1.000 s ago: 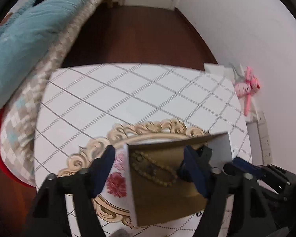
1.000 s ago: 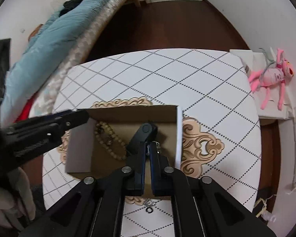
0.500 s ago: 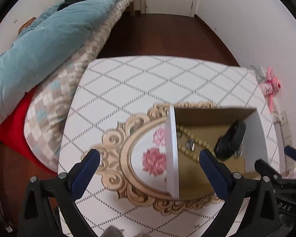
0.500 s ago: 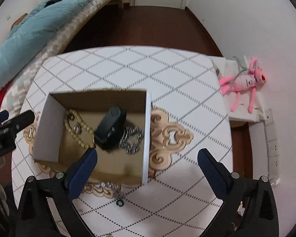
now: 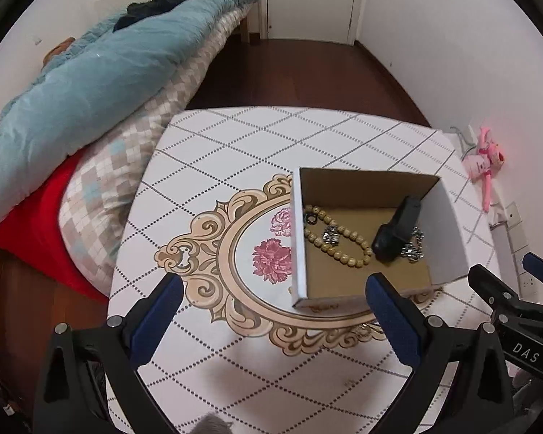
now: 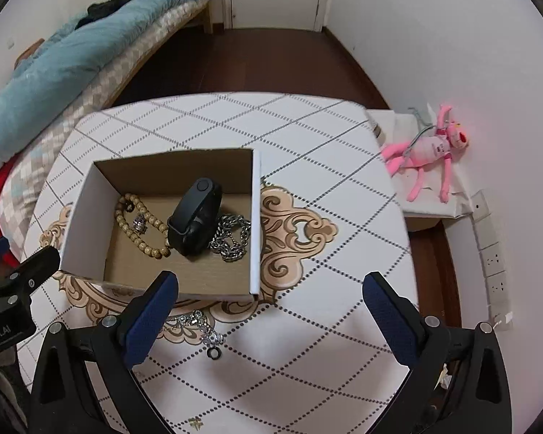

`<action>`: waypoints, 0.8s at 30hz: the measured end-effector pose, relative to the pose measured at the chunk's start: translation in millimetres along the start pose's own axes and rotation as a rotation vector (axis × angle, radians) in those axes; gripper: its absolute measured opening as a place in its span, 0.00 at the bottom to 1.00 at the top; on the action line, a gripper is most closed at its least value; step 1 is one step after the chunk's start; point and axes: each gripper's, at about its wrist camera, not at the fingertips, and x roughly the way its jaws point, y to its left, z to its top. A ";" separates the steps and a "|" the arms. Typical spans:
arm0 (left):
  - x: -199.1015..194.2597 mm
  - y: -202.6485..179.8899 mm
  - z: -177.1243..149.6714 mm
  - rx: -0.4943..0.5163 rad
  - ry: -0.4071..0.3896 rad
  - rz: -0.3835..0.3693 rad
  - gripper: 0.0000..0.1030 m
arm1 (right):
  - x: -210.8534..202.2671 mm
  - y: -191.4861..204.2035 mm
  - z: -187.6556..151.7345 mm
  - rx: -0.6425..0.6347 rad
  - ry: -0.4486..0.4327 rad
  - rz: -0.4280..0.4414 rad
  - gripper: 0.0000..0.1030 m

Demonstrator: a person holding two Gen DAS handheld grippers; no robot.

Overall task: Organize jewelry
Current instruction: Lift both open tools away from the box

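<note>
An open cardboard box (image 6: 78, 217) (image 5: 296, 253) stands on the table. Inside lie a black smart band (image 6: 195, 217) (image 5: 396, 231), a wooden bead bracelet (image 6: 141, 231) (image 5: 335, 244), a silver chain (image 6: 231, 238) (image 5: 412, 249) and a small silver ring (image 6: 139, 222) (image 5: 331, 235). A second silver chain (image 6: 195, 325) and a black ring (image 6: 214, 353) lie on the table in front of the box. My left gripper (image 5: 271, 322) is open and empty, near the box's front left. My right gripper (image 6: 271, 320) is open and empty, over the box's front right.
The white table (image 6: 307, 379) has a diamond pattern and a gold ornament. A bed with a teal quilt (image 5: 83, 83) lies to the left. A pink plush toy (image 6: 429, 148) sits on a ledge to the right, by the wall. Dark wooden floor lies beyond the table.
My right gripper opened, left the black band in the box and drew back. My left gripper let go of the box wall, opened and pulled back to the left.
</note>
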 end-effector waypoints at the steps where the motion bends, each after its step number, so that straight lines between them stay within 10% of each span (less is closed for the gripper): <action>1: -6.8 -1.0 -1.2 -0.002 -0.012 0.003 1.00 | -5.9 -1.2 -1.2 0.003 -0.012 -0.001 1.00; 12: -80.6 -11.9 -12.8 0.017 -0.122 -0.010 1.00 | -83.2 -15.4 -16.3 0.033 -0.151 -0.004 1.00; 24: -81.2 -10.5 -29.2 0.006 -0.068 0.049 1.00 | -120.7 -23.5 -32.7 0.060 -0.173 0.038 1.00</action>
